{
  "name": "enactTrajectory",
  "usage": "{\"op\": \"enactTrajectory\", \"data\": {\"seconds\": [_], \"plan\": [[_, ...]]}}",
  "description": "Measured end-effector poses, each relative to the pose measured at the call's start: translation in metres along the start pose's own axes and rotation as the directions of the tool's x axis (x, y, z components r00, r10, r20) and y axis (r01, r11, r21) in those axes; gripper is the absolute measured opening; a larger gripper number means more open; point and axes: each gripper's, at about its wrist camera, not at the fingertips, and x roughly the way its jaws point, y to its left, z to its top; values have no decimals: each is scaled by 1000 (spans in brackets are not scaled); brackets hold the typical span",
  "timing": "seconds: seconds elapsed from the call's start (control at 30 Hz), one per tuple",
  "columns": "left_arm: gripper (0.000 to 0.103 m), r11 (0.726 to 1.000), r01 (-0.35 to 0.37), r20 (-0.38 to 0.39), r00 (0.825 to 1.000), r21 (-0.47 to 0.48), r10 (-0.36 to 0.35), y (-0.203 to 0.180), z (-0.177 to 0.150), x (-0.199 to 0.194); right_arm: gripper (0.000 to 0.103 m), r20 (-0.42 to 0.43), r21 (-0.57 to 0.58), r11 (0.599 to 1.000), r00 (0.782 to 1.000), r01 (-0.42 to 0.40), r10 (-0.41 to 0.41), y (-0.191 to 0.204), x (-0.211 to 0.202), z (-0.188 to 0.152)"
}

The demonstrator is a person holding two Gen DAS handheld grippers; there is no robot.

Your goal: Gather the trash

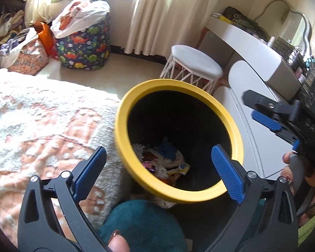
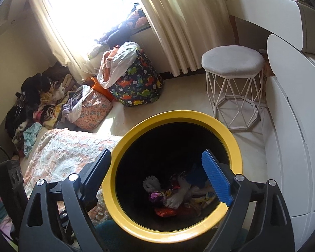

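A black bin with a yellow rim (image 1: 124,113) (image 2: 113,153) stands tilted toward me beside the bed. At its bottom lie trash wrappers (image 1: 174,168) (image 2: 157,196), a white fluffy piece (image 2: 175,199) and a blue scrap (image 1: 168,150). My left gripper (image 1: 159,148) hangs open above the bin's mouth with nothing between its fingers. My right gripper (image 2: 156,151) is also open over the mouth and holds nothing. It shows again at the right edge of the left wrist view (image 1: 254,107), held by a hand (image 1: 292,168).
A bed blanket (image 1: 42,121) lies left of the bin. A white stool (image 2: 233,67) and a white dresser (image 2: 289,126) stand to the right. A dinosaur-print bag (image 2: 136,84), a floral bag (image 2: 92,109) and a clothes pile (image 2: 35,103) sit by the curtained window.
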Motion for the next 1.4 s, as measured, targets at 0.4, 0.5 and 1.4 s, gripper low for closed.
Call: {"op": "enactTrajectory", "data": {"seconds": [0.4, 0.5, 1.4], "plan": [[92, 987, -135, 99, 985, -88, 144, 41, -11, -52, 96, 91, -100, 994, 995, -40, 49, 46, -37, -21], [92, 981, -171, 144, 973, -89, 182, 45, -20, -68, 96, 132, -135, 990, 989, -49, 66, 58, -48, -32], [92, 922, -366, 389, 836, -128, 386, 71, -85, -150, 96, 466, -333, 939, 880, 83, 88, 108, -84, -112]]}}
